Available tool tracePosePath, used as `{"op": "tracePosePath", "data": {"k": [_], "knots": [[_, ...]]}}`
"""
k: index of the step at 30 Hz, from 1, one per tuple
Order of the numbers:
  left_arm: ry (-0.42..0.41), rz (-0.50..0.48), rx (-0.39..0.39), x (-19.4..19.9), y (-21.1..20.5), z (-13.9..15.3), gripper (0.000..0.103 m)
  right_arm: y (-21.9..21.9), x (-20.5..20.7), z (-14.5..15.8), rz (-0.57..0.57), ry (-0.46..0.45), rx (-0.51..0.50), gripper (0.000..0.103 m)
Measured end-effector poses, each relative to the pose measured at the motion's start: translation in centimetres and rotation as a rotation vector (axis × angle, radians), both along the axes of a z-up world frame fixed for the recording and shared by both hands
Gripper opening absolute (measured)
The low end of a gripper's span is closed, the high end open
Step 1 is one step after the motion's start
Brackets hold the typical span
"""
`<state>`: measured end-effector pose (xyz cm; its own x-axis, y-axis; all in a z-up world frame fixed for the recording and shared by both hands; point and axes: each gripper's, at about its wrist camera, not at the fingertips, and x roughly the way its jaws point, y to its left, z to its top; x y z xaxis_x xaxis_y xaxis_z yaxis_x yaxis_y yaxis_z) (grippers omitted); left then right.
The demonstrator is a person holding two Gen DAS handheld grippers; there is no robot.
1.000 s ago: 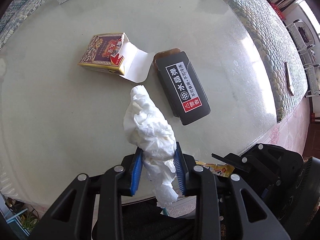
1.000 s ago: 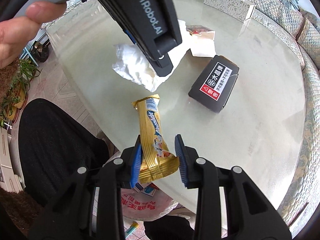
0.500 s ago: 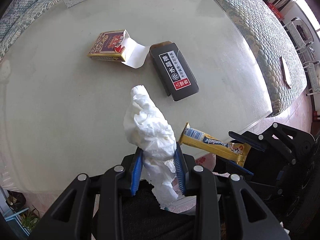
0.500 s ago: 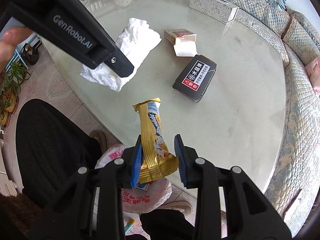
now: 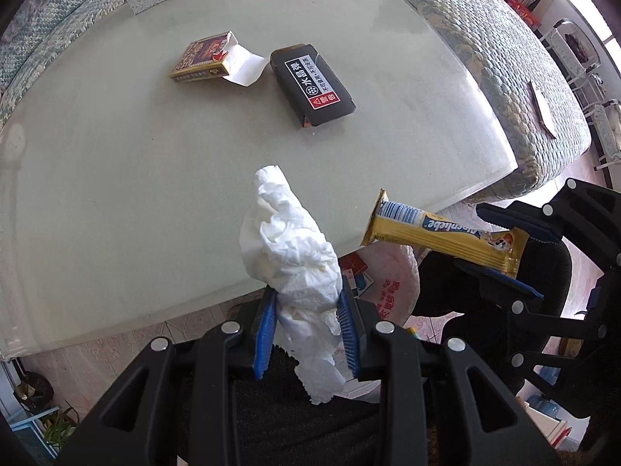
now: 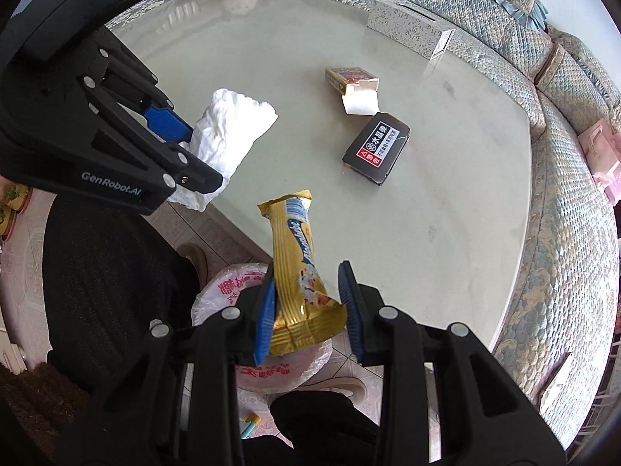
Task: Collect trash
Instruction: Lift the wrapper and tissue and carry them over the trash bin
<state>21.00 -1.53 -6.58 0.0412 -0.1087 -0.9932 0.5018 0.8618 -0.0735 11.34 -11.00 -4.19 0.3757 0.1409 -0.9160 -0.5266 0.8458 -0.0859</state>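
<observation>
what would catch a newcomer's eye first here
First the crumpled white tissue clamped in the left gripper, and the yellow snack wrapper held by the right gripper above a plastic trash bag. Farther back, a black box lies on the glass table.

We see crumpled soft white tissue paper (image 5: 289,248), a glossy gold foil snack wrapper (image 6: 300,283), and a matt black cardboard box (image 5: 312,85) on the smooth, faintly frosted glass worktop (image 5: 116,178). Our tongs are matt black plastic with ribbed blue pads (image 5: 265,334). The trash bag (image 6: 248,283) is thin, shiny plastic.
</observation>
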Motion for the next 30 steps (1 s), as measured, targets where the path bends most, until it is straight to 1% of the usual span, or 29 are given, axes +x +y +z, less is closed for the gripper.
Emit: {"op": "tracePosePath", "data": {"k": [3,5,13,16,20,26,30], "knots": [[-0.019,-0.007,-0.028,-1.9,0.4,-0.4,0.03,-0.1,-1.4,0.0,0.0,0.001,0.0,0.031],[-0.033,-0.016,-0.03,-3.0,0.6,-1.2,0.03,-0.1,-2.4,-0.2,0.001,-0.003,-0.003,0.031],[-0.021,-0.019,-0.043,-6.6,1.1,-5.6,0.03,-0.5,-5.5,-3.0,-0.012,0.035,-0.02,0.031],[-0.032,-0.035,-0.026,-8.2,0.7,-7.0,0.03,-0.7,-6.3,-4.1,-0.019,0.055,-0.019,0.031],[-0.028,-0.053,-0.028,-9.7,0.2,-8.6,0.03,-0.9,-7.3,-5.6,-0.025,0.074,-0.036,0.031],[-0.033,-0.072,-0.007,-11.1,-0.7,-10.6,0.03,-1.2,-7.8,-8.3,-0.041,0.117,-0.04,0.031],[-0.057,-0.076,0.01,-11.7,-1.1,-12.2,0.03,-1.3,-7.9,-9.9,-0.048,0.137,-0.036,0.031]]}}
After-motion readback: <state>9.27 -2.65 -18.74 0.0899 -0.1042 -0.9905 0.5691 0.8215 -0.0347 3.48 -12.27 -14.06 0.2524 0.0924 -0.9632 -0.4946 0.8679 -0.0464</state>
